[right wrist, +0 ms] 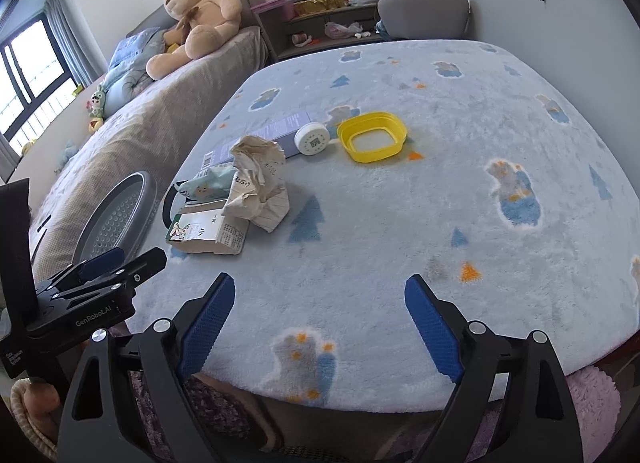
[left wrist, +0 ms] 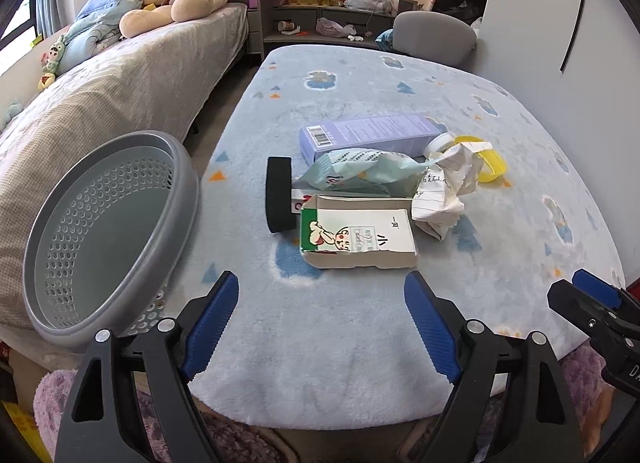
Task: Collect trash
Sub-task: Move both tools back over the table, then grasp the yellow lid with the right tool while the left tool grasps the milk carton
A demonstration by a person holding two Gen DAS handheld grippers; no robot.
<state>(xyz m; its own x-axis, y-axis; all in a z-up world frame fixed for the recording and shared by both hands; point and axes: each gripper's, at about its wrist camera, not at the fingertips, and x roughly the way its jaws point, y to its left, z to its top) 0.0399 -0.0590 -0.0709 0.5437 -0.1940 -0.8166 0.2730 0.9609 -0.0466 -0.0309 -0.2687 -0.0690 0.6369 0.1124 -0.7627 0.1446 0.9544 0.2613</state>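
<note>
Both grippers hang low over the rug's (left wrist: 360,343) near edge: left gripper (left wrist: 320,287) w/ jaws wide apart, nothing btwn them; right gripper (right wrist: 320,289) likewise, jaws spread & empty. Just beyond the left one lies a white carton (left wrist: 360,239), then crumpled paper (left wrist: 444,191), a pale-blue wrapper (left wrist: 360,171), purple box (left wrist: 368,133), yellow lid (right wrist: 372,137). Grey basket (left wrist: 108,231) tilts at the rug's left, by the bed (left wrist: 120,95).

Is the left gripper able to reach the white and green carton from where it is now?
Probably yes. The left gripper is open and empty, and the white and green carton lies straight ahead of its fingers on the rug, with only bare rug between them.
</note>
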